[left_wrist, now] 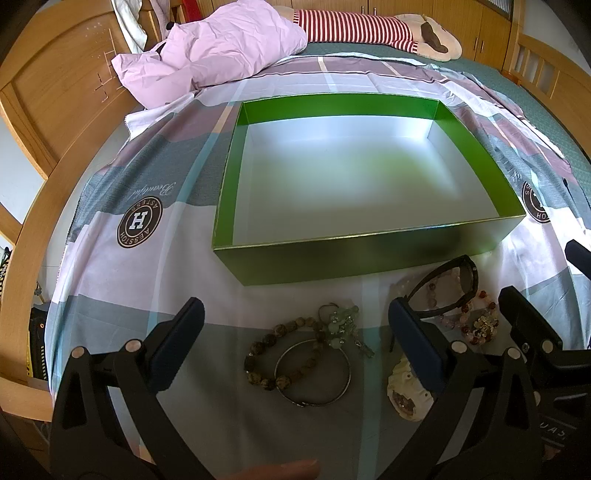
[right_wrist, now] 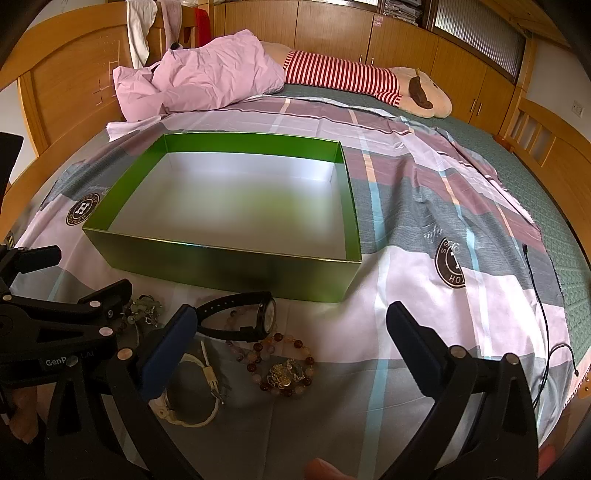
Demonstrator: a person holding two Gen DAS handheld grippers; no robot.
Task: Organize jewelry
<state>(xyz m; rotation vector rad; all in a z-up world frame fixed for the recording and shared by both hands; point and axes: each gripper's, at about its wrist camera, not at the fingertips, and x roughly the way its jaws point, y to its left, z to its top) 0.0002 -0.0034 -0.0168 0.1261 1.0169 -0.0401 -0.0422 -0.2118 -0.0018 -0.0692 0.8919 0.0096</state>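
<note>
An empty green box with a white inside lies on the bed sheet. In front of it sits a heap of jewelry: a brown bead bracelet, a metal bangle, a green bead piece, a black watch, an amber bead bracelet and a white watch. My left gripper hangs open over the brown beads and bangle. My right gripper is open above the amber bracelet. Neither holds anything.
A pink pillow and a striped plush toy lie at the back of the bed. Wooden bed frame borders the left. A thin black cable runs along the sheet's right side.
</note>
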